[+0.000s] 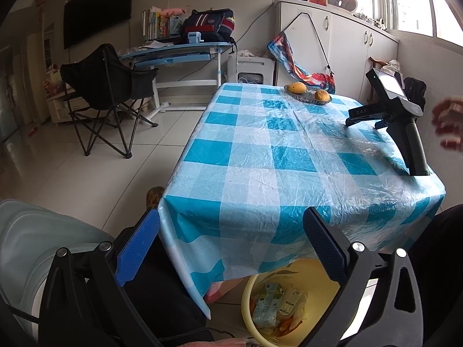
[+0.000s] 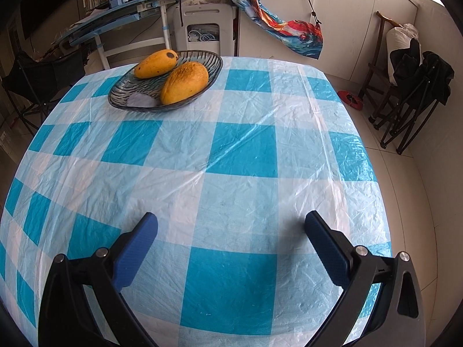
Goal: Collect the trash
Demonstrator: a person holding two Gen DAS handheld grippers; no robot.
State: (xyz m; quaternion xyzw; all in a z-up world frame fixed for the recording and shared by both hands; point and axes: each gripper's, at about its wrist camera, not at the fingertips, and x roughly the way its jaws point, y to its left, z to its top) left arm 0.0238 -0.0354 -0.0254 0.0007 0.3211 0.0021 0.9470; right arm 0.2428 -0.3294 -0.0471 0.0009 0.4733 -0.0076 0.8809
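A yellow trash bin [image 1: 246,297] stands on the floor below the table's near edge, holding drink cartons [image 1: 275,303] and orange scraps. My left gripper [image 1: 231,219] is open and empty, held in front of the table's near edge above the bin. The right gripper's body [image 1: 405,121] rests on the table at the right in the left wrist view, a hand [image 1: 448,124] blurred beside it. In its own view my right gripper [image 2: 231,225] is open and empty, low over the blue-and-white checked tablecloth [image 2: 243,150].
A glass dish [image 2: 127,98] with two mangoes [image 2: 185,82] sits at the table's far end. A folding chair [image 1: 104,92] and a desk [image 1: 179,49] stand on the left, cabinets [image 1: 347,37] behind, folded chairs [image 2: 411,86] on the right.
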